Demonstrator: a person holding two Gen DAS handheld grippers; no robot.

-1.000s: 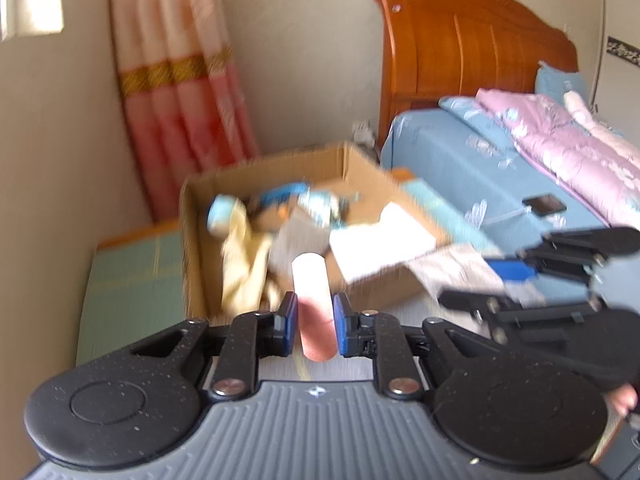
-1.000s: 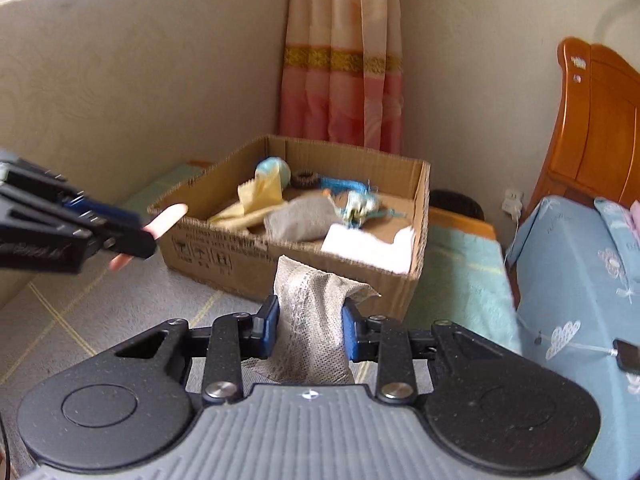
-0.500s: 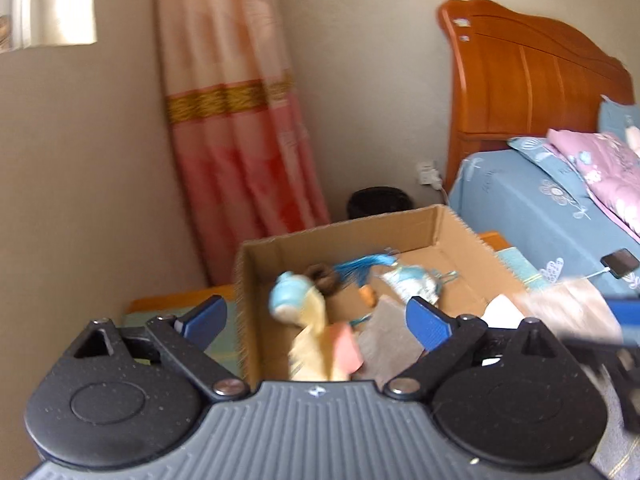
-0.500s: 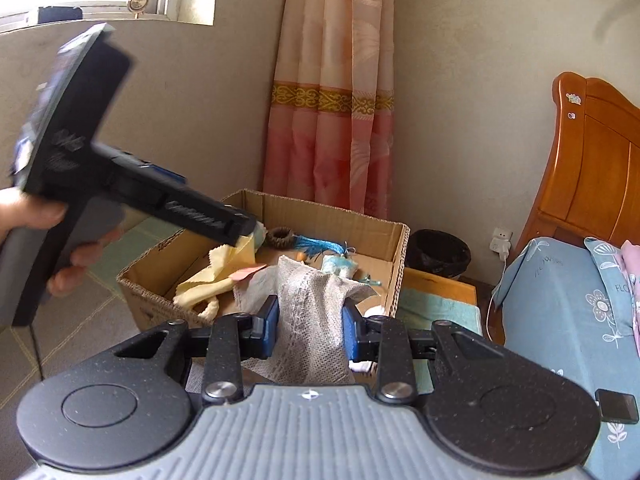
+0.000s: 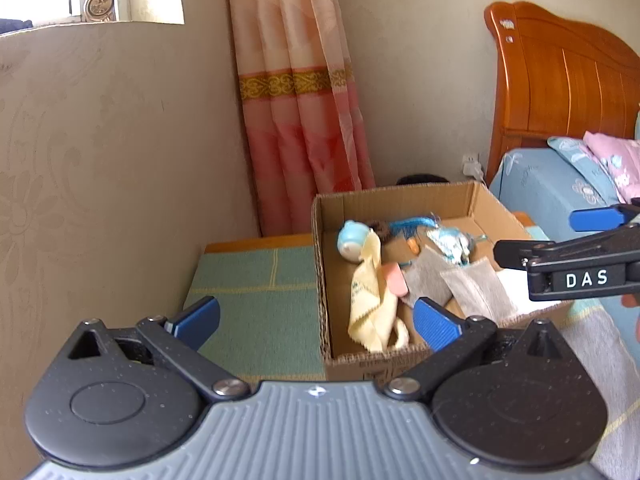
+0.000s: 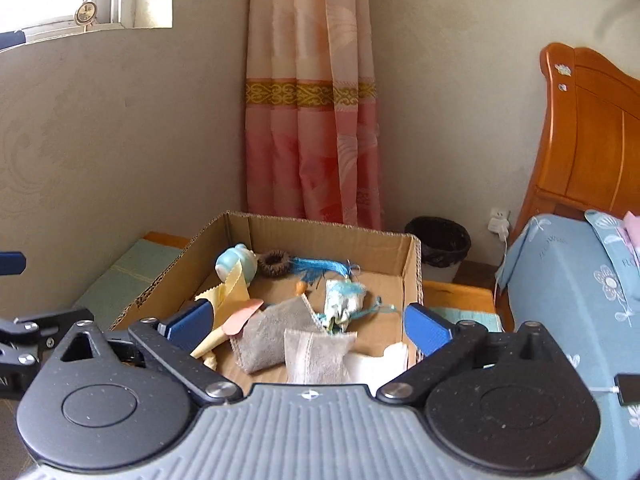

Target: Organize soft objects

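Corrugated cardboard box point(image 6: 400, 256), glossy wooden headboard point(image 5: 568, 92), woven cloth sachets point(image 6: 316, 354)

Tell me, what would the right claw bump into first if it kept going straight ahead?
Probably the grey pouch lying in the cardboard box; the opening right claw points down at it, though depth is hard to judge.

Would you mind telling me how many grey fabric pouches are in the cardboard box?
2. One grey pouch lies mid-box beside the yellow cloth; the other pouch overlaps it nearer the front wall, next to the white cloth. More may be hidden underneath.
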